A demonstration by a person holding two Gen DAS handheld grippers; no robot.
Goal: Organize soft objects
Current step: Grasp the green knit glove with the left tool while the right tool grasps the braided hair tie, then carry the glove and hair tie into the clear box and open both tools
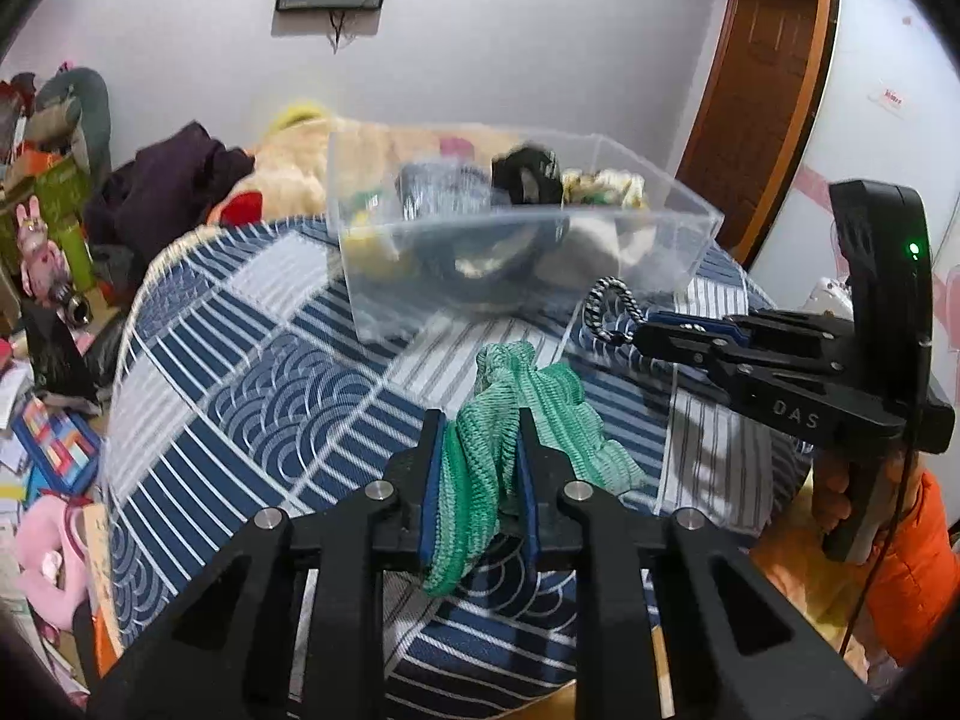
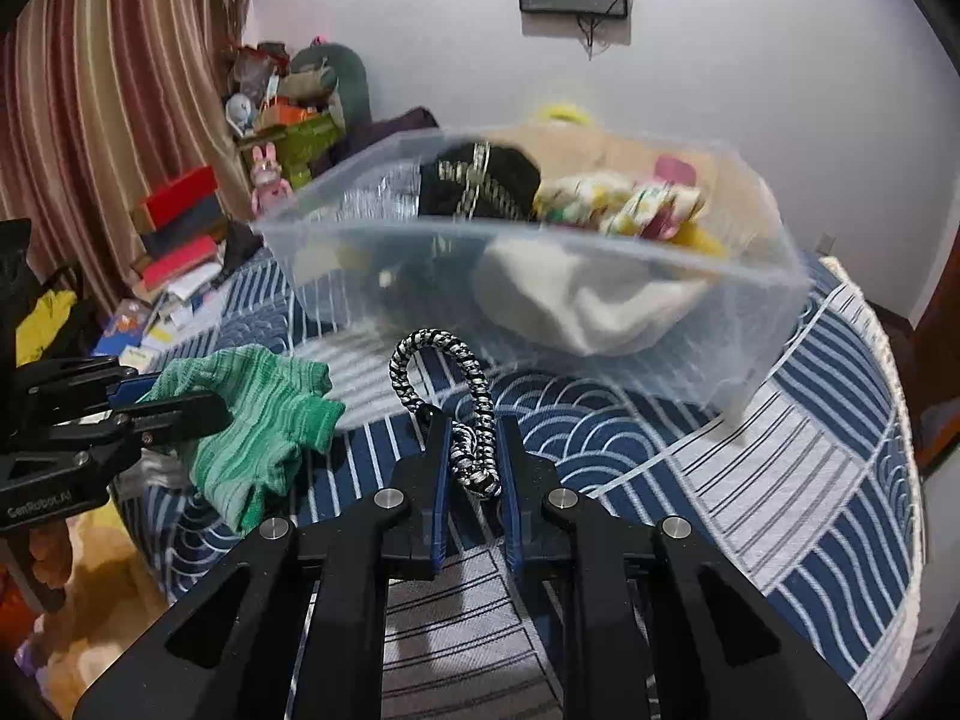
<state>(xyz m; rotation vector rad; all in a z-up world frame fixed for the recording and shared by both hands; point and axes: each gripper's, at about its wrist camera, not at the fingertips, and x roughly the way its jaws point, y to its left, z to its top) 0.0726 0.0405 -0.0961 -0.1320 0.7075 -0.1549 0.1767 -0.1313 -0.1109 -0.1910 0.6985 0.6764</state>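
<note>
Hanging from left tool point(image 1: 480, 420): green cloth point(image 1: 510, 420)

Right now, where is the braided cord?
The braided cord is pinched between the right gripper's fingers, just before the clear bin, right of the green sock.

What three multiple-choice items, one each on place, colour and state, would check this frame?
1. Where is the clear bin?
A. On the patterned cloth
B. On the floor
C. On a shelf

2. What colour is the knit cloth in the left gripper?
A. Red
B. Green
C. White

3. What is the right gripper doing?
A. Open, holding nothing
B. Holding a book
C. Shut on the braided cord

Answers: 1 A, the bin stands on the blue-and-white cloth; 2 B, green knit sits between the jaws; 3 C, the black-and-white cord loops up from between the jaws.
</note>
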